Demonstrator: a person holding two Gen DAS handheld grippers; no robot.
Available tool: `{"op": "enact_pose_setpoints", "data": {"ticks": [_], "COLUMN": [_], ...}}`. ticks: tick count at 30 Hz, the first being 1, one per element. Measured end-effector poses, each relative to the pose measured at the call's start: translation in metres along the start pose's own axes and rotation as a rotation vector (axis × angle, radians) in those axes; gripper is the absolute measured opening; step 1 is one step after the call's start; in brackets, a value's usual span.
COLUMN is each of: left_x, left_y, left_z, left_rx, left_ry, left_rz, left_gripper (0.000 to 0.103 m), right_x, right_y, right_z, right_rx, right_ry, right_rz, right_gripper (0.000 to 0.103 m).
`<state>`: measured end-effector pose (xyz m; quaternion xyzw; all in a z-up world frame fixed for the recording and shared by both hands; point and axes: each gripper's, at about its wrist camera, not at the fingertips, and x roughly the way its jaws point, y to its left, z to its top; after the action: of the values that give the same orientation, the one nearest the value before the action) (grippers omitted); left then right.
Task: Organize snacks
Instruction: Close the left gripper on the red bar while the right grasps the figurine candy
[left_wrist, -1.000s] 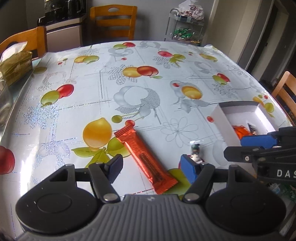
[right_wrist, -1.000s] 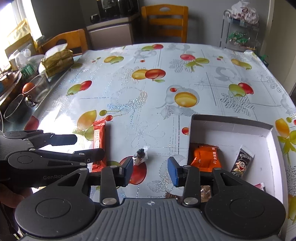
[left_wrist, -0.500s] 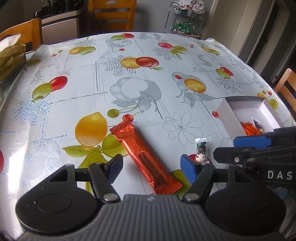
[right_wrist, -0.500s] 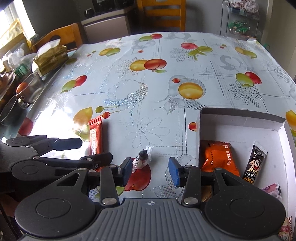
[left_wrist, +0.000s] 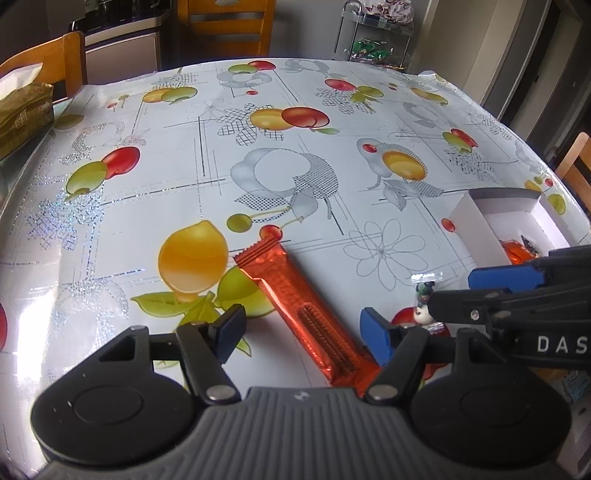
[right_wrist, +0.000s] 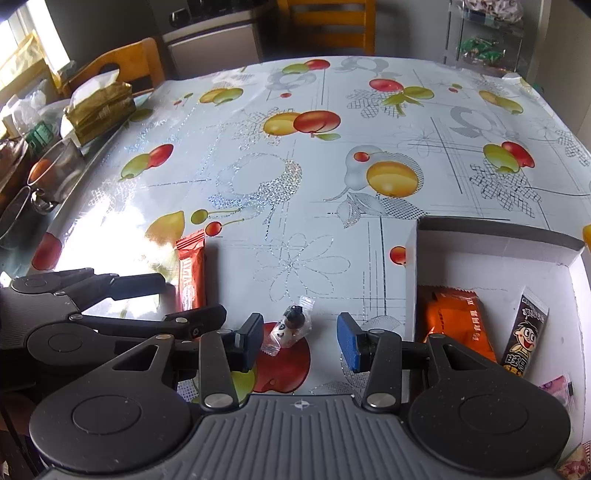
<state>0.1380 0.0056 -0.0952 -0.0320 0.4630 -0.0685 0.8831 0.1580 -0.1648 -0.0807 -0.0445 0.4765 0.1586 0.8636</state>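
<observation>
- The worktop (right_wrist: 424, 122), with its shiny fruit-print cover, is flat and mostly bare around the action, so there's room to come in from any side. It looks slippery though, so I'd press down gently or the wrappers may just skate away.
- The white box (right_wrist: 491, 236) sits at the near right and already holds an orange packet (right_wrist: 461, 317) and a dark cartoon stick (right_wrist: 526, 332). Whatever gets picked up should probably land in the bare part at the back of the box, not on top of those.
- The red bar (left_wrist: 295, 295) lies diagonally on the cover, its near end between the fingers of the left gripper (left_wrist: 301, 328). That gripper is spread wide and holding nothing. The bar is long, so I'd pinch across its narrow width near the middle or it'll droop.
- The right gripper (right_wrist: 299, 338) is about half spread, also empty, hanging just over the tablecloth.
- The little wrapped candy (right_wrist: 290, 325) lies between its fingers, closer to the left finger and not touching either one as far as I can tell. I'd shift a bit left to centre it first, then close slowly; the clear wrapper ends look crinkly and could pop out sideways.
- The two grippers are right beside each other, so I'd lift one at a time.
</observation>
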Motion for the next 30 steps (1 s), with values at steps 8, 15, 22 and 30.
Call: {"op": "enact_pose_setpoints", "data": {"ticks": [8,15,22,30], "left_x": [-0.004,-0.01,-0.015,-0.018], "left_y": [0.006,0.013,0.02,0.023], "left_z": [-0.002,-0.006,-0.011,-0.014], "left_rx": [0.057,0.065,0.051,0.055], "left_ry": [0.006,0.013,0.016,0.016], "left_rz": [0.026,0.02,0.027,0.032], "left_gripper": [0.026,0.02,0.019,0.019], "right_x": [0.009,0.018,0.022,0.027], "right_y": [0.009,0.017,0.026,0.034], "right_z": [0.0,0.002,0.003,-0.001], "right_rx": [-0.038,-0.057,-0.09,-0.13], "right_ry": [0.015,0.029,0.037,0.044], "right_rz": [0.005,0.008,0.008,0.009], "right_gripper": [0.045,0.045,0.045,0.044]}}
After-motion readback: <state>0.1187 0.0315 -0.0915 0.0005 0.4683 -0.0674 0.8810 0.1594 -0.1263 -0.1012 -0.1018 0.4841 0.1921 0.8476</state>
